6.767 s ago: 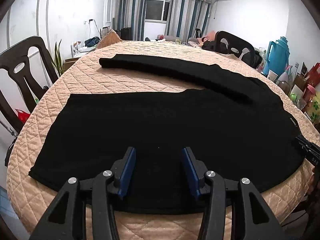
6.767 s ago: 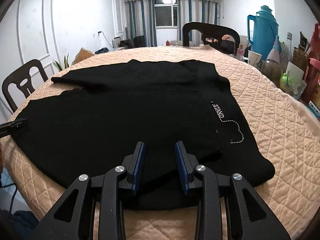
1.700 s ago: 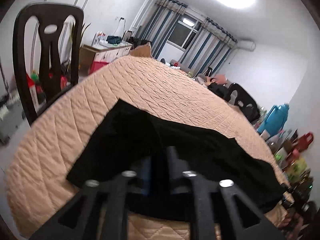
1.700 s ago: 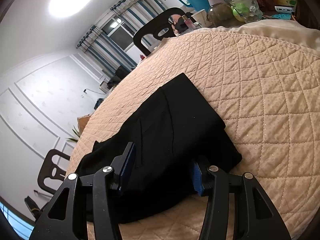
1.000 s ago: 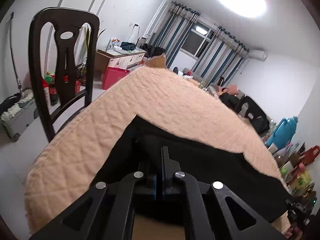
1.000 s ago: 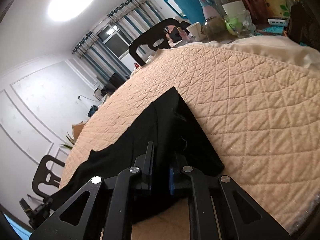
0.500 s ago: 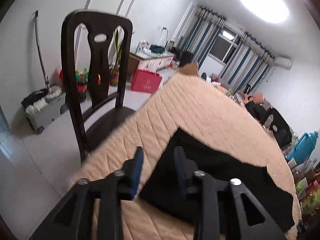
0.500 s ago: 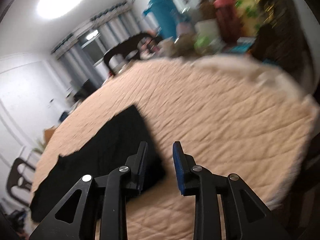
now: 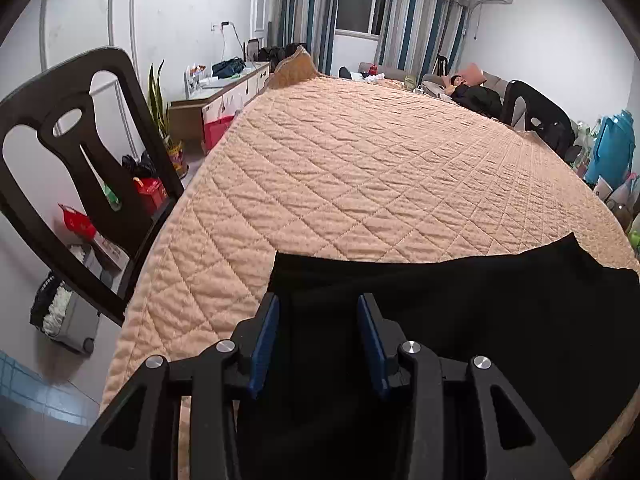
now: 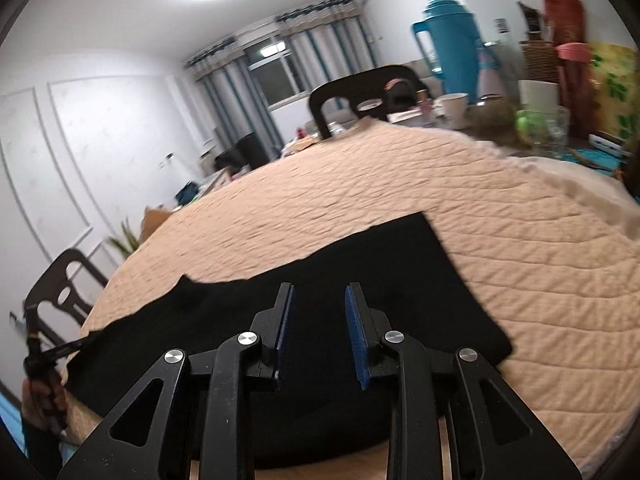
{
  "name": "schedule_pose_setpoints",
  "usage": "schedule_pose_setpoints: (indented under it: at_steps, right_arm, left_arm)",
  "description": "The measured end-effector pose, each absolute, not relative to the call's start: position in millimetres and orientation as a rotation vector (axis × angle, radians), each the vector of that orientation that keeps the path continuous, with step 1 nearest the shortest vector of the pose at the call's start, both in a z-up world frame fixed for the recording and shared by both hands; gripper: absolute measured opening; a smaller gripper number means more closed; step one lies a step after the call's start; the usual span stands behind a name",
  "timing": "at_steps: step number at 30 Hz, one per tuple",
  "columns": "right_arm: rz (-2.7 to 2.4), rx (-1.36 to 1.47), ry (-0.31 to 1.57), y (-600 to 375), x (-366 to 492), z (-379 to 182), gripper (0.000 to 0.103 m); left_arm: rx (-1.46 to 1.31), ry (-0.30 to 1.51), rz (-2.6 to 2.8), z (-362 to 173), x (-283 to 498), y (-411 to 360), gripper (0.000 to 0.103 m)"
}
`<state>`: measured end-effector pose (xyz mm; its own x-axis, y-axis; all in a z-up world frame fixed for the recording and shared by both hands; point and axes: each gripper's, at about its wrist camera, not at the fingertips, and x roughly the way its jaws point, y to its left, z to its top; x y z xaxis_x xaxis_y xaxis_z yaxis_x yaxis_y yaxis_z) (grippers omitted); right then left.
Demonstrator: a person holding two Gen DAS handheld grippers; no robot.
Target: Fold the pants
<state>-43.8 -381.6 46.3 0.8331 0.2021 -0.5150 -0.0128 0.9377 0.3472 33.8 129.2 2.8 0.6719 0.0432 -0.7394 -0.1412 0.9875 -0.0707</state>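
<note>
The black pants [image 9: 480,312] lie folded into a long strip along the near edge of the peach quilted table [image 9: 360,184]. My left gripper [image 9: 318,336] is open and empty, just above the strip's left end. In the right wrist view the pants [image 10: 400,280] run from the middle down to the left. My right gripper [image 10: 318,332] is open and empty above the strip's right part. The other gripper's tip [image 10: 60,350] shows at the far left end of the strip.
A dark chair [image 9: 80,168] stands off the table's left side, another chair [image 10: 360,96] at the far side. A teal thermos [image 10: 452,40], cups and jars crowd the table's right end. A grey bin [image 9: 64,316] sits on the floor.
Both grippers were shut on the pants ends a second ago. They let go, opened wider and pulled back above the folded strip, which now lies flat.
</note>
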Motion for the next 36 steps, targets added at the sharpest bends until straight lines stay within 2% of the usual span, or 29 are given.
schedule_pose_setpoints:
  at_steps: [1,3,4,6,10,12,15,18,22,23,26,32,36]
  right_arm:
    - [0.122,0.338,0.583,-378.6,-44.1,45.3,0.027]
    - [0.129,0.337,0.593,-375.4,-43.0,43.5,0.027]
    - [0.131,0.34,0.599,-375.3,-42.4,41.5,0.027]
    - [0.13,0.347,0.606,-375.4,-41.1,39.3,0.027]
    - [0.117,0.357,0.602,-381.8,-43.0,37.6,0.027]
    - [0.105,0.361,0.599,-385.2,-44.3,37.7,0.027]
    - [0.086,0.367,0.614,-390.3,-42.6,33.0,0.027]
    - [0.056,0.363,0.645,-396.9,-41.0,25.5,0.027]
    - [-0.009,0.357,0.653,-410.1,-43.4,23.7,0.03]
    - [-0.018,0.352,0.65,-411.8,-44.1,24.1,0.03]
    - [-0.011,0.316,0.642,-408.8,-43.7,27.1,0.03]
    - [0.054,0.256,0.677,-397.6,-37.0,16.4,0.03]
    - [-0.019,0.212,0.672,-406.0,-45.6,18.3,0.03]
  left_arm:
    - [-0.102,0.831,0.104,3.2,34.3,125.4,0.042]
    - [-0.059,0.83,0.102,4.2,36.7,117.3,0.02]
    - [-0.041,0.83,0.091,5.9,36.3,113.3,0.012]
    - [-0.024,0.826,0.093,11.9,36.5,107.5,0.008]
    - [-0.039,0.728,0.117,35.1,34.8,116.0,0.008]
    - [-0.067,0.723,0.113,38.3,39.5,121.8,0.01]
    - [-0.053,0.79,0.152,23.2,52.5,124.6,0.018]
    - [-0.085,0.824,0.215,14.0,52.9,138.3,0.018]
    - [-0.115,0.748,0.26,32.5,25.5,148.4,0.018]
    - [-0.129,0.732,0.229,37.1,17.4,144.4,0.02]
    - [-0.138,0.7,0.103,42.8,-0.4,120.7,0.035]
    - [-0.136,0.805,0.032,9.2,0.9,99.1,0.035]
    - [-0.116,0.774,0.057,7.2,-17.7,103.2,0.036]
